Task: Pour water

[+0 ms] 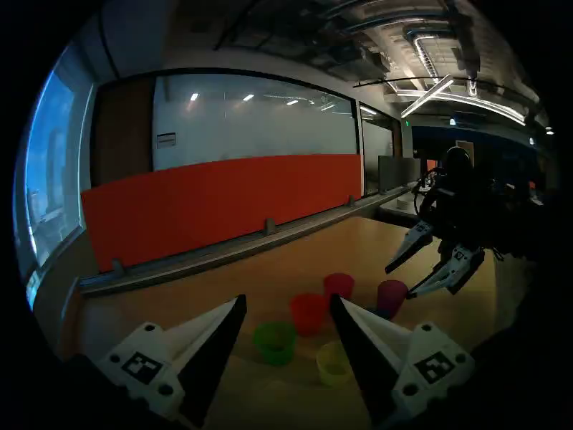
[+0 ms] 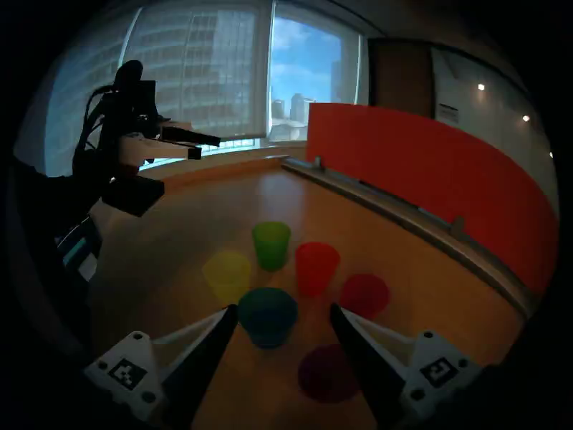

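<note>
Wooden table [image 2: 215, 208], bright windows [image 2: 193, 72] behind: cups [image 2: 316, 266] are clustered tightly mid-table. A neighbour could be toppled, and a spill caused, should the teal cup [image 2: 268, 315] be gripped carelessly. Right gripper [image 2: 281, 308] is held wide, teal cup framed between its fingers [image 2: 206, 351], nothing gripped; left gripper [image 1: 286, 299] likewise wide, empty.

Left gripper [image 1: 286, 301] raised, level, jaws wide apart; right gripper [image 2: 281, 309] tilted downward, jaws wide apart.

Table [image 2: 430, 308]: wood top, smooth, soft sheen. Cups [image 2: 316, 266]: coloured plastic, smooth (light shows through). Wall panel [image 1: 215, 201]: matt, even. Pane [image 1: 251, 122] above: frosted glass. Rail [image 1: 268, 228]: dull metal.
</note>
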